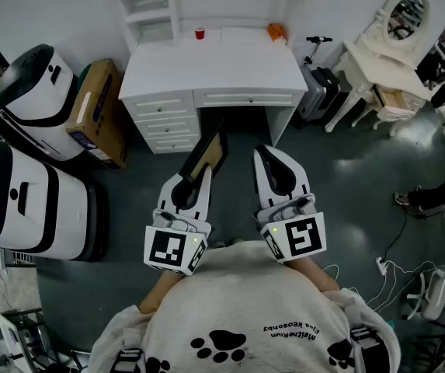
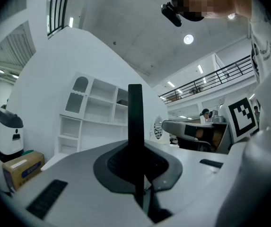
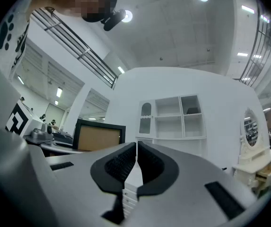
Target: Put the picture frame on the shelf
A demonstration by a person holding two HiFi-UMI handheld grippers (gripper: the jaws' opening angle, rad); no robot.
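Observation:
The picture frame has a black border and a brown face. My left gripper is shut on its lower edge and holds it out in front of me. In the left gripper view the frame stands edge-on as a dark upright bar between the jaws of that gripper. In the right gripper view the picture frame shows its brown face at the left. My right gripper is shut with nothing in it. Ahead stands the white desk with its shelf unit.
A red cup and an orange item sit on the desk top. A cardboard box and white machines stand at the left. A suitcase, a vanity with mirror and floor cables are at the right.

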